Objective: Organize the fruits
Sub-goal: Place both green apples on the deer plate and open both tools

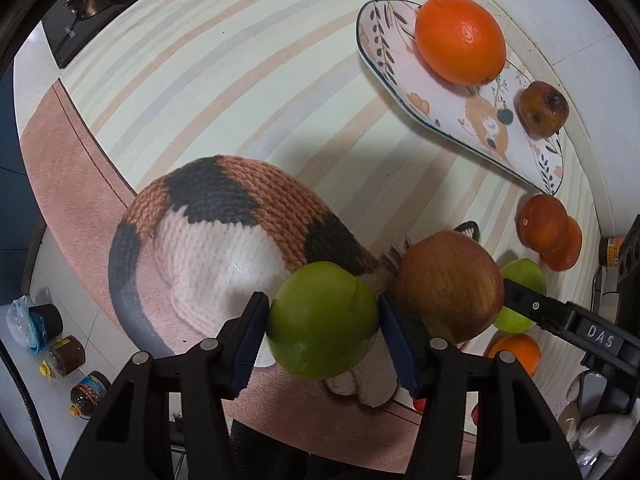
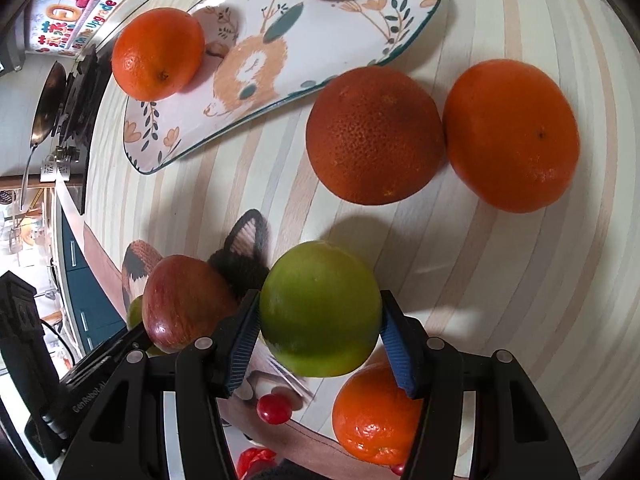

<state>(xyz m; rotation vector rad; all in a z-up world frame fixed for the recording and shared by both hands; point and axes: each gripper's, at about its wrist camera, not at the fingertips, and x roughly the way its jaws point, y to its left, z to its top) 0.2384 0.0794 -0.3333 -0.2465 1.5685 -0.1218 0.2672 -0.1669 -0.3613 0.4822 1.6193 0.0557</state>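
My left gripper [image 1: 322,322] is shut on a green apple [image 1: 320,320], held above the mat. My right gripper [image 2: 318,320] is shut on another green apple [image 2: 320,308]; it also shows at the right of the left wrist view [image 1: 520,280]. A red apple [image 1: 450,284] lies between the two grippers, also in the right wrist view [image 2: 184,300]. A patterned plate [image 1: 460,104] holds an orange [image 1: 460,38] and a brownish fruit [image 1: 543,109]. Two oranges [image 2: 374,134] [image 2: 510,134] lie on the mat beside the plate [image 2: 320,52]. Another orange [image 2: 374,416] lies under my right gripper.
The striped mat with a knitted-cat print [image 1: 224,236] covers the table. Small jars [image 1: 66,356] stand at the left off the mat. A stove with a pan [image 2: 56,100] is at the far left. Small red fruits [image 2: 274,408] lie near the mat's front edge.
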